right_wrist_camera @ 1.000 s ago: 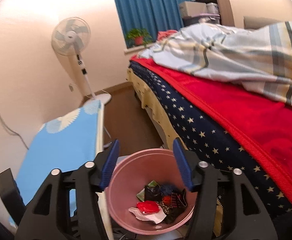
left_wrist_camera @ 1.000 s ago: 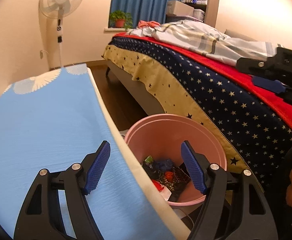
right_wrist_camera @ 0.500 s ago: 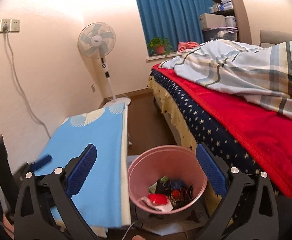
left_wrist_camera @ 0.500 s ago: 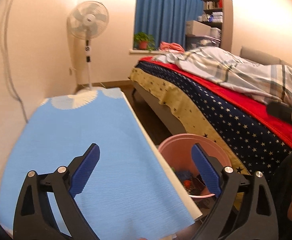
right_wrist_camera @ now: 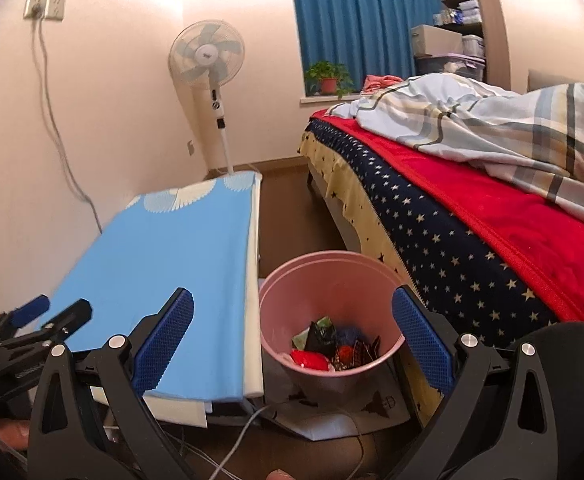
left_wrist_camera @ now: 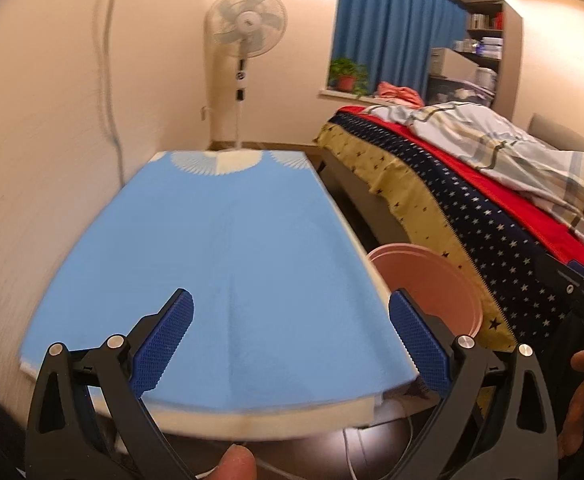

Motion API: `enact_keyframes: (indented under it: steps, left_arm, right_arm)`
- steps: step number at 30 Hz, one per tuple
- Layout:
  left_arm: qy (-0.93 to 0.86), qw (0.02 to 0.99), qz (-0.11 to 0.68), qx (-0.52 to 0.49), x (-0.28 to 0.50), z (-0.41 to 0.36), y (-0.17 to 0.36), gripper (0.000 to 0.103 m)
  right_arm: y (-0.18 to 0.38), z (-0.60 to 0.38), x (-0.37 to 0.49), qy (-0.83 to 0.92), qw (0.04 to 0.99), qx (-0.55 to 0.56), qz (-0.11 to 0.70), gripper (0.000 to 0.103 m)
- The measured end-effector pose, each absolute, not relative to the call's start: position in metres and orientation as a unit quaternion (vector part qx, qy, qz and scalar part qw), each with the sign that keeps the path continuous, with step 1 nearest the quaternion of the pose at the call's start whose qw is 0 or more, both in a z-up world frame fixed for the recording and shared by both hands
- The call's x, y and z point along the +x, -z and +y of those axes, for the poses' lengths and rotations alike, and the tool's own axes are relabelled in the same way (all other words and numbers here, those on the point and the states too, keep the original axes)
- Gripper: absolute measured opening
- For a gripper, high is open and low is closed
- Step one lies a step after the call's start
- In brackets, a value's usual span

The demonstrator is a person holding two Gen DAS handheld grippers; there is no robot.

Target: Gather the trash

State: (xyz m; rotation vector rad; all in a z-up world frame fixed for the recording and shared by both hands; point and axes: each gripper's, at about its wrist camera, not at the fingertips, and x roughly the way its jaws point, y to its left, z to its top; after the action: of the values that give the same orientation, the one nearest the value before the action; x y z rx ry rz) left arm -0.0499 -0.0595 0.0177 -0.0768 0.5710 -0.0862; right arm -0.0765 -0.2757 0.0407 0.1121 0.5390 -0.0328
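A pink trash bin (right_wrist_camera: 331, 280) stands on the floor between the blue-covered table (right_wrist_camera: 172, 248) and the bed (right_wrist_camera: 471, 240). It holds several pieces of trash (right_wrist_camera: 331, 350), red, black and green. My right gripper (right_wrist_camera: 292, 340) is open and empty, above and short of the bin. My left gripper (left_wrist_camera: 290, 340) is open and empty over the near end of the blue table (left_wrist_camera: 232, 260); the bin (left_wrist_camera: 423, 280) shows at its right, its contents hidden. The left gripper also shows at the lower left of the right wrist view (right_wrist_camera: 32, 324).
A standing fan (right_wrist_camera: 208, 56) is by the far wall. A wall socket (right_wrist_camera: 46, 6) with a hanging cable is at the upper left. A potted plant (right_wrist_camera: 327, 78) sits on the windowsill. Cables (right_wrist_camera: 252, 420) lie on the floor under the table's near end.
Both grippers have pulled back and up from the bin and opened wider. The left view has swung left, from the bin onto the blue table.
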Motion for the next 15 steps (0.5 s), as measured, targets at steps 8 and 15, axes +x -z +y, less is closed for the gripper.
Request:
enact_keyframes:
  steps: [8, 15]
  left_arm:
    - [0.004, 0.957, 0.287, -0.037, -0.055, -0.046, -0.004, 0.095]
    - [-0.011, 0.957, 0.286, -0.047, -0.053, -0.04, -0.002, 0.095]
  right_arm:
    - [-0.025, -0.257, -0.067, 0.013, 0.958, 0.037, 0.283, 0.098]
    - [-0.017, -0.25, -0.059, 0.015, 0.955, 0.032, 0.294, 0.098]
